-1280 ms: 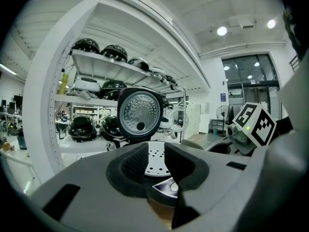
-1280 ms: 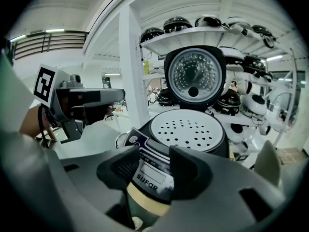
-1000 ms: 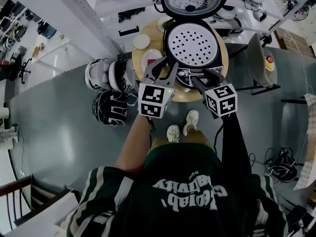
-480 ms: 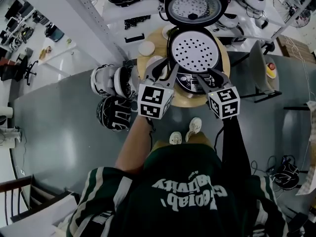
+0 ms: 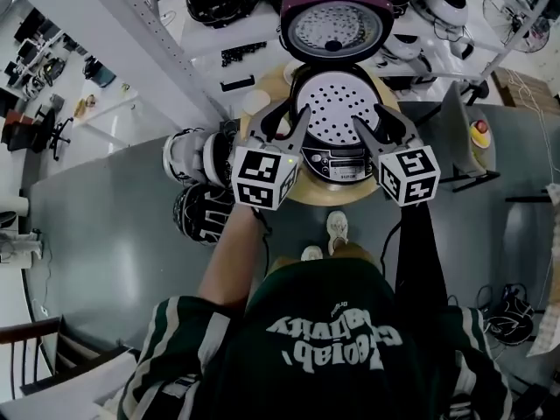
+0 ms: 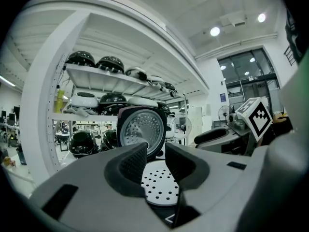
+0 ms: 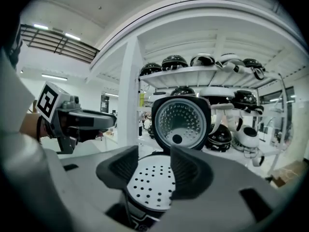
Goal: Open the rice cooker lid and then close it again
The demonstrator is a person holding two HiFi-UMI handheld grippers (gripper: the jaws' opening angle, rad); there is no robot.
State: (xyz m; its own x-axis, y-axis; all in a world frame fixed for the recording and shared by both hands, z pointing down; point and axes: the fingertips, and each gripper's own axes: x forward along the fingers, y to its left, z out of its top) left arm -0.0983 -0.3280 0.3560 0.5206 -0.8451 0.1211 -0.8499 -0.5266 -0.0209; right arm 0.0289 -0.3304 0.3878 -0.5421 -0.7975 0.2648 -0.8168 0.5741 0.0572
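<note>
before the rice cooker (image 5: 337,160), lid (image 5: 335,26) raised, your left gripper (image 5: 285,121) gapes narrowly, right gripper (image 5: 376,125) widely; both empty, jaws just opening.

On the small round wooden table (image 5: 308,192): an open rice cooker (image 5: 337,103), lid (image 5: 335,26) raised upright at the far side, with a white dish (image 5: 255,101) just beside it on the left. On the grey floor (image 5: 105,234) left of the table: three more cookers (image 5: 203,210), bunched close together.
</note>
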